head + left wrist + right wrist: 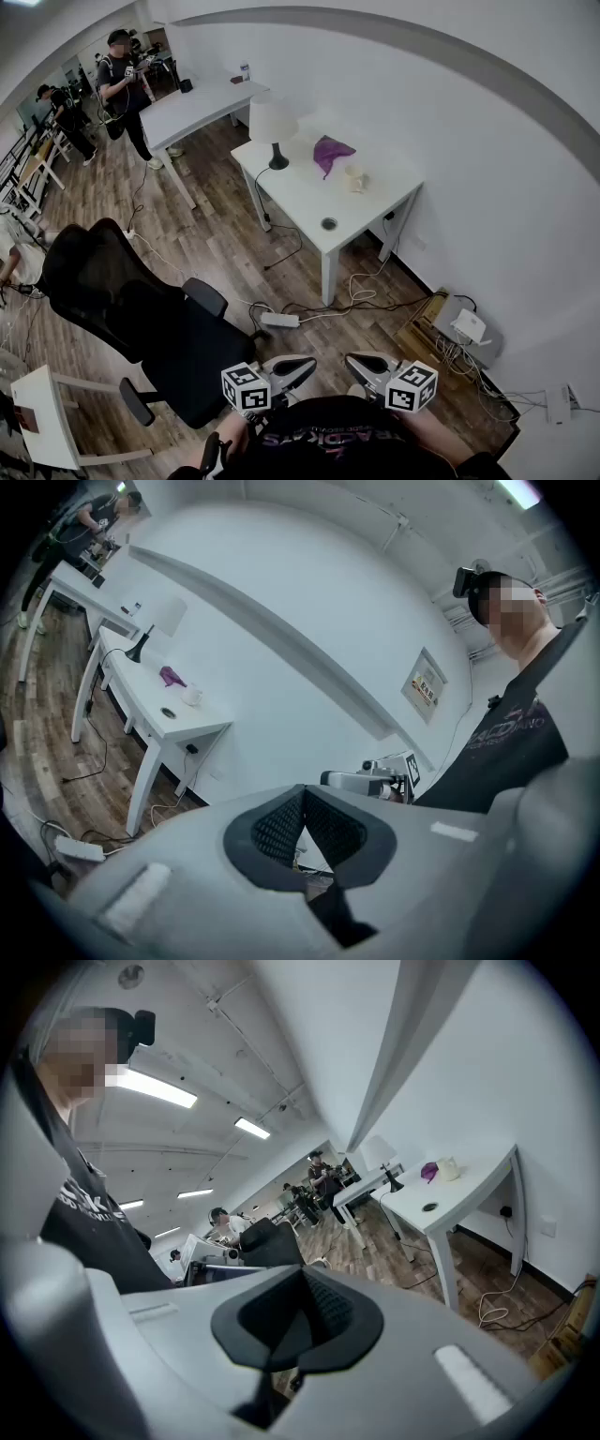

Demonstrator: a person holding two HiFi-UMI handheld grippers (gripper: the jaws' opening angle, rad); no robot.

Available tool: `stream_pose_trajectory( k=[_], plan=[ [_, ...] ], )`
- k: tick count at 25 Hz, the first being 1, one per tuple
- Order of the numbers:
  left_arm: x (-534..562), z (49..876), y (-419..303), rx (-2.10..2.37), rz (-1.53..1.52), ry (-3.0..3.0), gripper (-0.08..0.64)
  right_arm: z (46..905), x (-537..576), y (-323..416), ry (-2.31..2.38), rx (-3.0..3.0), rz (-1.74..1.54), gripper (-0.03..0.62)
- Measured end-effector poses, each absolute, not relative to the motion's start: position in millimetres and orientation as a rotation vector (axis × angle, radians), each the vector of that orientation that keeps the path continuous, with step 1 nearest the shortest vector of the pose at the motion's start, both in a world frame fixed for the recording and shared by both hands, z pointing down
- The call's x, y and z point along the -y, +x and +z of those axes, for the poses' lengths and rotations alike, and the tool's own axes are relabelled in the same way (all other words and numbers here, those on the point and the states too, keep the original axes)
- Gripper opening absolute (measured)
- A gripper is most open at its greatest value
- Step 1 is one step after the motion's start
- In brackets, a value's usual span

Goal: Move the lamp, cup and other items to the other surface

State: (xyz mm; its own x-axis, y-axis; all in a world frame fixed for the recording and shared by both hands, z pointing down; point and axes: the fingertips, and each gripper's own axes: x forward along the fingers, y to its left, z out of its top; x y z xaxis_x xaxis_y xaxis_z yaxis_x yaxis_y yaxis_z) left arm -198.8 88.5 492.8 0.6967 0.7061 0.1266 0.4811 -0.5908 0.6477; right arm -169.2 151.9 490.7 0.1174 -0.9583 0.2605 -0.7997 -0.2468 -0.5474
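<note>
A white-shaded lamp [273, 127] with a black base, a purple cloth [330, 150] and a small cream cup [354, 178] stand on the white table [309, 211] against the wall, well ahead of me. Both grippers are held close to my body, far from that table. My left gripper [302, 367] and right gripper [354, 362] point toward each other, tips a short gap apart, each shut with nothing held. In the left gripper view the pads [281, 822] meet; lamp [164, 619], cloth [172, 676] and cup [192, 696] are small at the left. The right gripper view shows the same table [459, 1194] at the right.
A black office chair [122, 300] stands to my left. A second white table [192, 108] sits beyond the first, with two people [122, 80] by it. A power strip [279, 320] and cables lie on the wood floor; boxes and more cables [459, 328] are by the wall.
</note>
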Motion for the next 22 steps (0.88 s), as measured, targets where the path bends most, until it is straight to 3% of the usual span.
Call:
stream_pose_trajectory(
  k=[22],
  plan=[
    [-104, 503, -185, -0.911, 0.533, 2.289, -0.002, 495, -166, -155, -2.089, -1.716, -0.833, 0.003]
  ],
)
